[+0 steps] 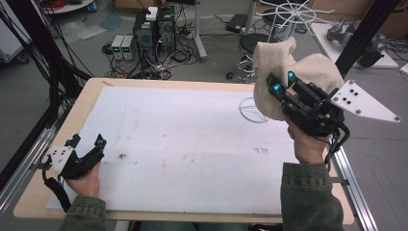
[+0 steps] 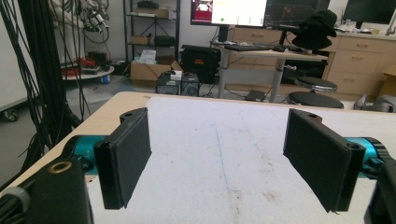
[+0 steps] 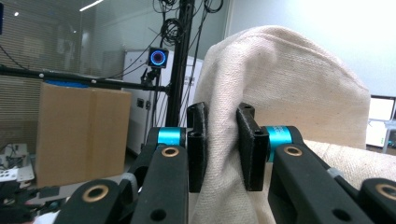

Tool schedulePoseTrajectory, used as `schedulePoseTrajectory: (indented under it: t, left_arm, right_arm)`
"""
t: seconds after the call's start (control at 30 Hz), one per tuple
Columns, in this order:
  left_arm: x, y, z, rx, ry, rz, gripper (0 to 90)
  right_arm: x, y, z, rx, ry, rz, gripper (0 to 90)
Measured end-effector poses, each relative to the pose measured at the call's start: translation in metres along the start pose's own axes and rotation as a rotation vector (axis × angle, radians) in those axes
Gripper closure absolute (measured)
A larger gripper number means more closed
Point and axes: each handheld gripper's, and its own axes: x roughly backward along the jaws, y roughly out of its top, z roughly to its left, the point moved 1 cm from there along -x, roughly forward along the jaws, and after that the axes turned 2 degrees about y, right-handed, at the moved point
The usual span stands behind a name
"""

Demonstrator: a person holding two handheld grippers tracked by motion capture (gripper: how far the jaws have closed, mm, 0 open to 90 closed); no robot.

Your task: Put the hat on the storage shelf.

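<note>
Nearest the person, the left gripper (image 1: 87, 143) rests low at the near left corner of the white foam-covered wooden table (image 1: 183, 139), its jaws spread wide with nothing between them; in the left gripper view the two black pads (image 2: 126, 156) frame bare tabletop. Further across, on the right, the right gripper (image 1: 283, 82) is held up above the table's far right corner, its jaws pinched tight on a fold of a cream-coloured coarse-woven cloth bag (image 1: 288, 72), which hangs in the air clear of the surface. In the right gripper view the fabric (image 3: 280, 93) bunches between the pads. To do this lift well, I'd judge the grip should stay firm on that fold and the bag be raised until its lower edge is free of the table, then the idle left gripper brought over to catch a loose edge. No brand, label or legible writing shows on the bag or grippers; the far monitor's text is too small to read.
</note>
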Motion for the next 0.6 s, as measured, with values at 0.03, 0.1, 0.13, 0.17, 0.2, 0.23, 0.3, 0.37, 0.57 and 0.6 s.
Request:
schedulePoseTrajectory:
  t: [0.03,0.1,0.13,0.17,0.2,0.23,0.3,0.37,0.57,0.6]
  left_arm:
    - [0.000,0.000,0.000,0.000,0.000,0.002,23.1]
    - [0.000,0.000,0.000,-0.001,0.001,0.003,23.1]
    - [0.000,0.000,0.000,-0.001,0.000,0.002,23.1]
    - [0.000,0.000,0.000,0.000,0.000,0.001,23.1]
    - [0.000,0.000,0.000,0.000,-0.001,0.001,23.1]
    - [0.000,0.000,0.000,0.000,-0.001,0.001,23.1]
    - [0.000,0.000,0.000,-0.003,-0.001,0.004,23.1]
    - [0.000,0.000,0.000,-0.005,-0.002,0.002,23.1]
    - [-0.001,-0.001,-0.001,-0.003,-0.002,0.002,23.1]
    - [-0.001,-0.001,-0.001,-0.004,-0.001,0.003,23.1]
  right_arm:
    - [-0.001,0.002,-0.001,0.000,-0.002,0.000,76.2]
    - [-0.004,0.007,-0.003,0.015,-0.006,-0.001,76.2]
    - [-0.006,0.011,-0.005,0.022,-0.014,-0.004,76.2]
    - [-0.006,0.013,-0.006,0.022,-0.018,-0.008,76.2]
    - [-0.007,0.015,-0.007,0.023,-0.018,-0.013,76.2]
    - [-0.007,0.017,-0.008,0.025,-0.018,-0.013,76.2]
    - [-0.008,0.019,-0.011,0.031,-0.028,-0.014,76.2]
    - [-0.009,0.023,-0.014,0.038,-0.037,-0.009,76.2]
    - [-0.011,0.032,-0.024,0.045,-0.053,-0.023,76.1]
    - [-0.012,0.034,-0.026,0.053,-0.061,-0.019,76.2]
